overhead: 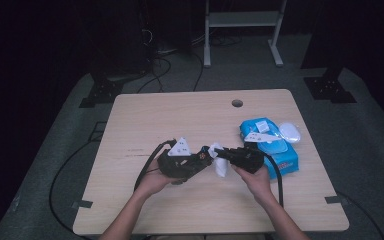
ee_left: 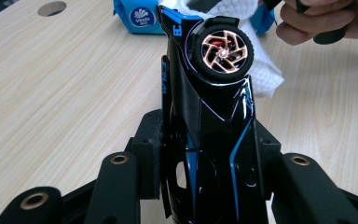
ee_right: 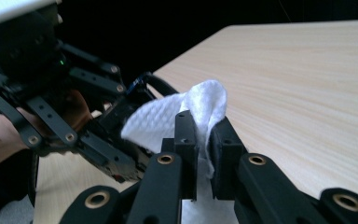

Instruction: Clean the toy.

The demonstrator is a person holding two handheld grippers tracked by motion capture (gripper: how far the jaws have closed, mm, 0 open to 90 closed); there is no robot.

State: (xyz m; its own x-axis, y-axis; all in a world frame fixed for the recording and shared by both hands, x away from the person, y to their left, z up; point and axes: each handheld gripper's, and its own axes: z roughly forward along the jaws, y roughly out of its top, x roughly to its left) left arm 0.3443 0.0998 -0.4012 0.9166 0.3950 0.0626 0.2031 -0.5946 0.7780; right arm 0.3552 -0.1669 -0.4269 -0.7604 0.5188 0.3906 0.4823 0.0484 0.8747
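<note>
Left gripper (ee_left: 205, 154) clamps the black toy car (ee_left: 209, 116), nose outward. Right gripper (ee_right: 204, 154), directly opposite, pinches the white wipe (ee_right: 177, 116) against it. Wipes pack (overhead: 272, 145) beyond right gripper; bare table (overhead: 180, 115) beyond left.

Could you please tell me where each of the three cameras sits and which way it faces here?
High view: fixed above the person's side, looking forward and down on the table; both forearms enter from below, the left tongs and right tongs meeting mid-table.
Left gripper view: rides the left tongs, looking along its jaws clamped on a black toy car.
Right gripper view: rides the right tongs, looking along jaws shut on a white wet wipe.
Shared: car, wipe and table show in all three views.
</note>
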